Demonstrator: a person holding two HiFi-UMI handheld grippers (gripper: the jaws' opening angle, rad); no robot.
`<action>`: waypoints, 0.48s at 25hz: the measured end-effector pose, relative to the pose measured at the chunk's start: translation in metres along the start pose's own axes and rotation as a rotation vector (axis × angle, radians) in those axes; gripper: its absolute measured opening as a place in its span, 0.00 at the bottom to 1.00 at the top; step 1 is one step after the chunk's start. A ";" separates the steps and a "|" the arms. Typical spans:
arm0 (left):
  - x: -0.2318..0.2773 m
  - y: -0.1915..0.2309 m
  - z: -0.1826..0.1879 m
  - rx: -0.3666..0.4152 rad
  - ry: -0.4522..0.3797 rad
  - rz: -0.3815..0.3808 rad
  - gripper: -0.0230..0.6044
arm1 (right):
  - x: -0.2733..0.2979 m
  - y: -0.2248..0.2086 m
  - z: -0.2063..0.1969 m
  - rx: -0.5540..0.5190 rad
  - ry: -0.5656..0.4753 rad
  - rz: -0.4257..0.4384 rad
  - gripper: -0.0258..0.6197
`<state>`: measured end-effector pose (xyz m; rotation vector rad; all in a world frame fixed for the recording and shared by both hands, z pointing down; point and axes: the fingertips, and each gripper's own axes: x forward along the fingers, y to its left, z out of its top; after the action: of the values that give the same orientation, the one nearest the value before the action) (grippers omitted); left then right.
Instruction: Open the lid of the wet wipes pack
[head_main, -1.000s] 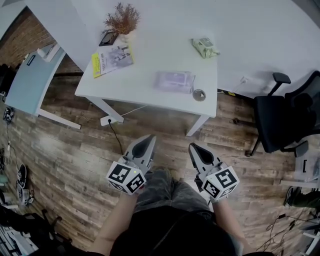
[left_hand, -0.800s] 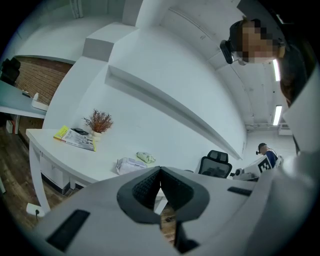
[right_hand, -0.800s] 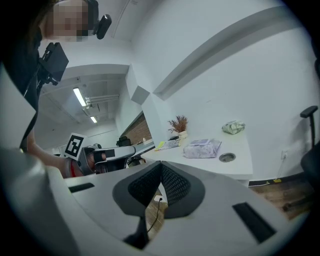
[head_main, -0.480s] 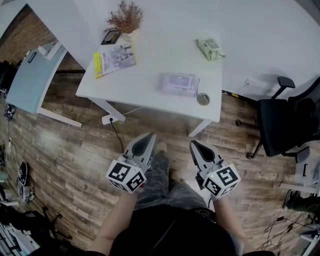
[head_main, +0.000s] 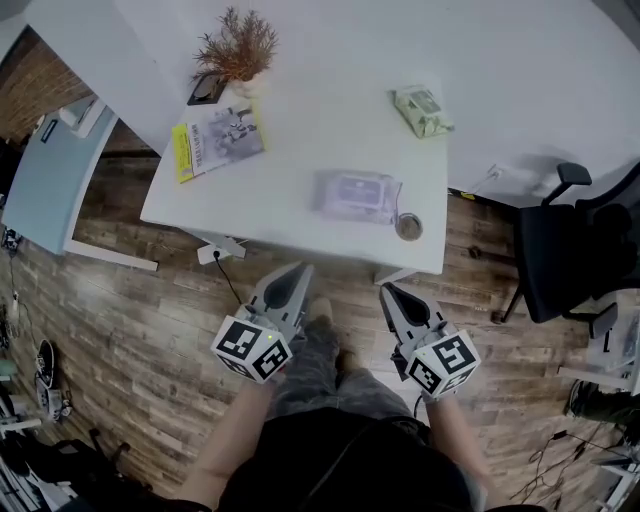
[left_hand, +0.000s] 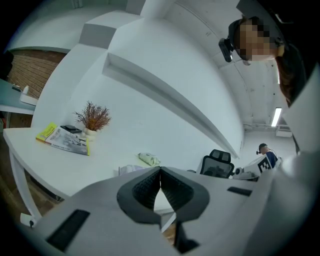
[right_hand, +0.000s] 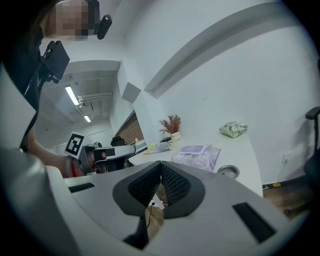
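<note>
A pale purple wet wipes pack (head_main: 358, 194) lies flat near the front edge of the white table (head_main: 300, 130); in the right gripper view the pack (right_hand: 196, 154) sits just beyond the jaws. My left gripper (head_main: 298, 272) and right gripper (head_main: 384, 291) hang side by side over the wooden floor, short of the table's front edge, both shut with nothing between the jaws. In the left gripper view the left gripper (left_hand: 160, 172) points at the table, where only the pack's edge (left_hand: 131, 169) shows.
A green wipes pack (head_main: 422, 110) lies at the table's far right. A small round metal dish (head_main: 408, 227) sits right of the purple pack. A yellow-edged booklet (head_main: 215, 137), a dried plant (head_main: 236, 48) and a phone (head_main: 208, 88) are at the left. A black office chair (head_main: 585, 250) stands right.
Both grippers and the view have moved toward the table; its front edge now lies closer to the fingertips. Both jaws stay shut.
</note>
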<state>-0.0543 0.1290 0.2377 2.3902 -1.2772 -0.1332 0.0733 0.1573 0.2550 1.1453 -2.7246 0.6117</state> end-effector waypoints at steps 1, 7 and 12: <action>0.006 0.005 0.002 0.000 0.003 -0.004 0.06 | 0.006 -0.003 0.003 -0.006 0.003 -0.001 0.07; 0.042 0.027 0.006 -0.008 0.037 -0.043 0.06 | 0.041 -0.022 0.011 -0.037 0.038 -0.010 0.07; 0.063 0.042 0.004 0.039 0.084 -0.073 0.06 | 0.061 -0.037 0.014 -0.040 0.060 -0.020 0.07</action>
<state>-0.0517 0.0558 0.2590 2.4490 -1.1653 -0.0289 0.0570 0.0886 0.2703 1.1250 -2.6597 0.5766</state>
